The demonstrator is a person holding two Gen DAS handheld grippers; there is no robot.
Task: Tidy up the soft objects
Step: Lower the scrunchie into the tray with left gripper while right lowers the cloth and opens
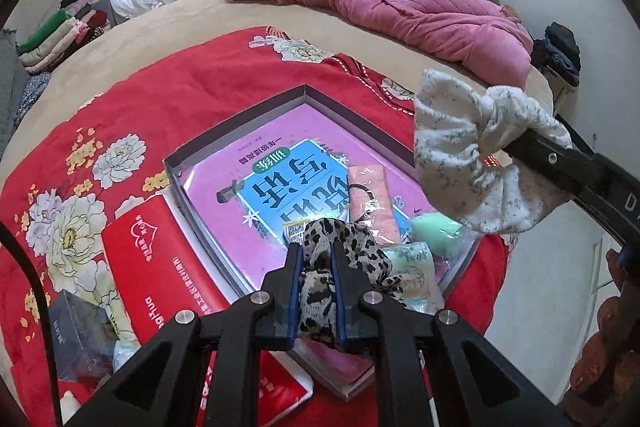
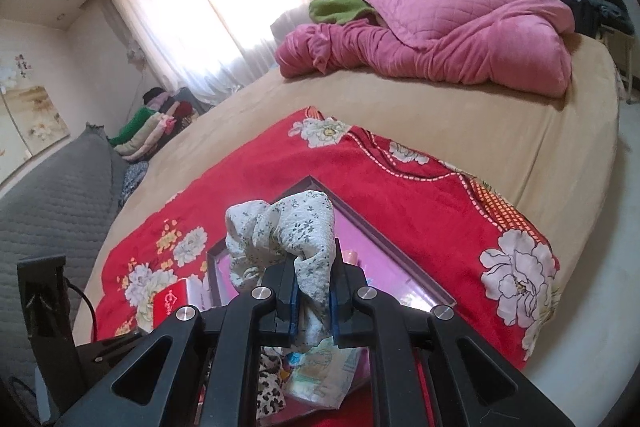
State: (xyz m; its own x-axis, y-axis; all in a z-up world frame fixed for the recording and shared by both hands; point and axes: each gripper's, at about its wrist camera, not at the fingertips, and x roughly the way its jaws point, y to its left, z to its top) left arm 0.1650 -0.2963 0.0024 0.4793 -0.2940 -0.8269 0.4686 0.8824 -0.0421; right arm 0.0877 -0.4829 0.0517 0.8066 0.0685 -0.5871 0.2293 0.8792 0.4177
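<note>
While the left gripper (image 1: 316, 255) pinches a leopard-print fabric scrunchie (image 1: 340, 251) and the right gripper (image 2: 314, 269) clamps a white floral scrunchie (image 2: 288, 231), either could slip beside the shallow grey box (image 1: 240, 115).

Open pink floor across the box's (image 1: 236, 119) far half. Near corner crowded: green sponge (image 1: 434, 227), pink packet (image 1: 370, 195), red pack (image 1: 160, 259) alongside.

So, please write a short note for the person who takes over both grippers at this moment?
Left gripper: shut on the leopard scrunchie, low over the box.
Right gripper: shut on the white floral scrunchie, held up above the box.
Already in the box: green sponge, pink packet, small pouch, on the book.
Left: set both scrunchies down, release.
</note>
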